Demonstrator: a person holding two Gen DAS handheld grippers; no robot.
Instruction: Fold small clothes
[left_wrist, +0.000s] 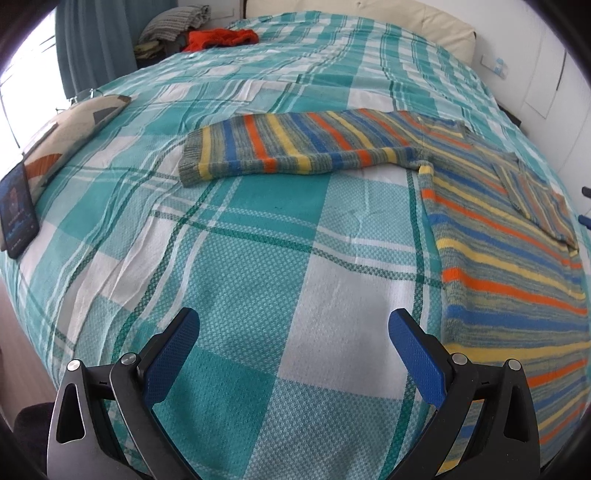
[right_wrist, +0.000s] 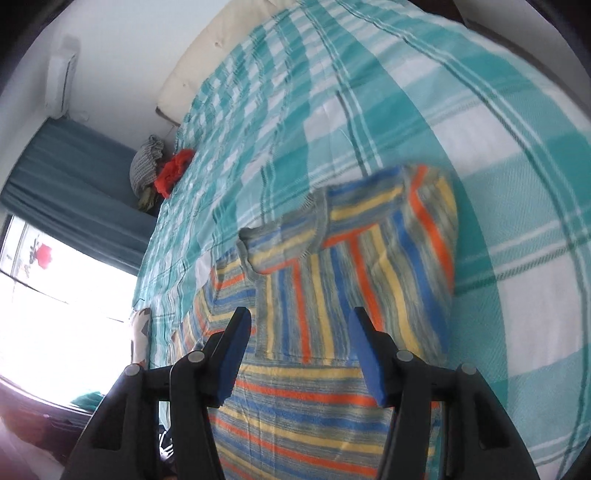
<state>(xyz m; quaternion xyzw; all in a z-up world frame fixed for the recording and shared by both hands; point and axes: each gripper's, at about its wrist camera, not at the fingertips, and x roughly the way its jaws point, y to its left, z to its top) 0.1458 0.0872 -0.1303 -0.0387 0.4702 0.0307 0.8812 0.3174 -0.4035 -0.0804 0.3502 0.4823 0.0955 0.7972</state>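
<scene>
My right gripper (right_wrist: 299, 354) hung over the striped sweater (right_wrist: 332, 295) with its jaws partly apart and nothing between the pads; the right view was blurred, so I could not judge finer detail. My left gripper (left_wrist: 293, 358) stood wide open and empty above bare bedspread (left_wrist: 240, 258), the sweater's body just beside it on its right. The sweater lay flat on the bed, one sleeve (right_wrist: 406, 236) already folded in across the chest, the other sleeve (left_wrist: 295, 147) stretched straight out. I judged the outstretched sleeve came next: pinch near the cuff (left_wrist: 192, 158), carry it low across the body, and lay it down without dragging the folded side.
</scene>
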